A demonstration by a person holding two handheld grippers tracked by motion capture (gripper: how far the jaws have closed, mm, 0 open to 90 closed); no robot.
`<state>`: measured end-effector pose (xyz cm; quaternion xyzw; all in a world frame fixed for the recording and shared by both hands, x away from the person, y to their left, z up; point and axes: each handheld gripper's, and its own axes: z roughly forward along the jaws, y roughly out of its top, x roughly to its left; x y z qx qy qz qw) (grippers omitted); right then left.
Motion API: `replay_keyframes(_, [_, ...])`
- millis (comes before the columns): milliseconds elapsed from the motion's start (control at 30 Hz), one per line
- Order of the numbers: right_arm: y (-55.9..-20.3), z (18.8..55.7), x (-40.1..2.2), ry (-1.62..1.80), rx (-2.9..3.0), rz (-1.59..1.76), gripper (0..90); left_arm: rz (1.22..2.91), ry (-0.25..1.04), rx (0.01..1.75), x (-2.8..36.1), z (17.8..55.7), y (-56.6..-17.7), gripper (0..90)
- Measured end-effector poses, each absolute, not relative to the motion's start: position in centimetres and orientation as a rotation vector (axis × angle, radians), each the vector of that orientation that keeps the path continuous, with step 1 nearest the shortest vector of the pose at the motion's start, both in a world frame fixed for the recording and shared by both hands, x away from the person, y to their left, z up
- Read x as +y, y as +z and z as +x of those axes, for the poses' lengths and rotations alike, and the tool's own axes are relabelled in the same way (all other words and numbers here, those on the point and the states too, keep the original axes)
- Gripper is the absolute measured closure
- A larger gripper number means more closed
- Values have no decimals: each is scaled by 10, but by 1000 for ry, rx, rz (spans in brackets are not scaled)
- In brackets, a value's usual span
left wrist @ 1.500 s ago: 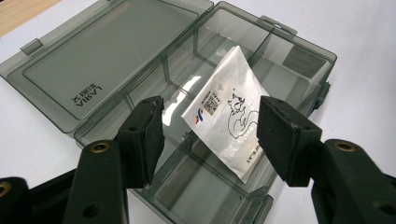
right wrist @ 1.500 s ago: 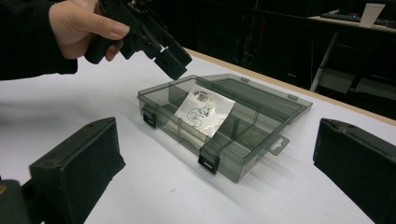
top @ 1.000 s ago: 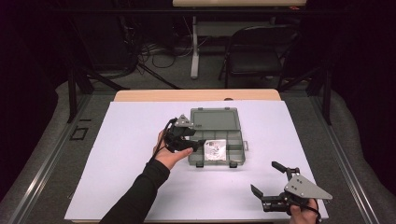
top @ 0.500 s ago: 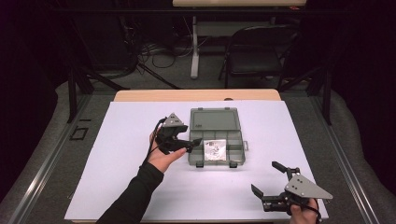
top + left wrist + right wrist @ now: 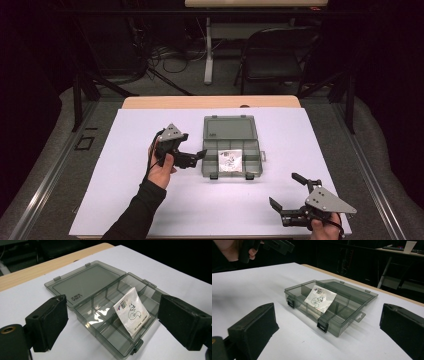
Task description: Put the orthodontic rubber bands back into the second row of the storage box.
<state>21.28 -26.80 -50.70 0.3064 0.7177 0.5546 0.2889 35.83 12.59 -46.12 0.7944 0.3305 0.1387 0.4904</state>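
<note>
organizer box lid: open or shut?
Open. The box has its lid folded back flat on the table, and the compartments are exposed, with a white packet leaning inside one.

An open compartment box [image 5: 232,149] sits near the middle of the surface [image 5: 125,200], its lid [image 5: 230,128] laid flat on the far side. A small packet [image 5: 230,159] leans inside a near compartment. The left gripper [image 5: 192,156] is just left of the box; the right gripper [image 5: 287,192] is well apart at the near right corner, and a chair [image 5: 272,55] stands beyond the far edge.
</note>
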Motion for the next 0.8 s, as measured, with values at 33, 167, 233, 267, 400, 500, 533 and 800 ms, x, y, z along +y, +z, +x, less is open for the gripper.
replay_keyframes(33, [-507,213,-268,1480,1915,820,3,1919,355,805,128,357,-461,96])
replay_keyframes(167, [-507,213,-268,1478,1918,818,3,1893,397,816,135,352,-460,96])
replay_keyframes(233, [-507,213,-267,1483,1904,812,3,1887,406,808,138,349,-459,96])
replay_keyframes(267, [-507,212,-267,1479,1913,813,3,1886,407,808,139,348,-459,96])
replay_keyframes(400, [-507,213,-267,1481,1907,815,3,1872,423,805,147,341,-457,96])
replay_keyframes(500, [-507,213,-267,1480,1909,814,3,1870,437,806,152,336,-456,96])
replay_keyframes(533, [-506,212,-267,1477,1916,814,3,1867,437,806,154,334,-456,96])
replay_keyframes(800, [-506,213,-268,1476,1914,815,3,1844,456,792,170,316,-452,96])
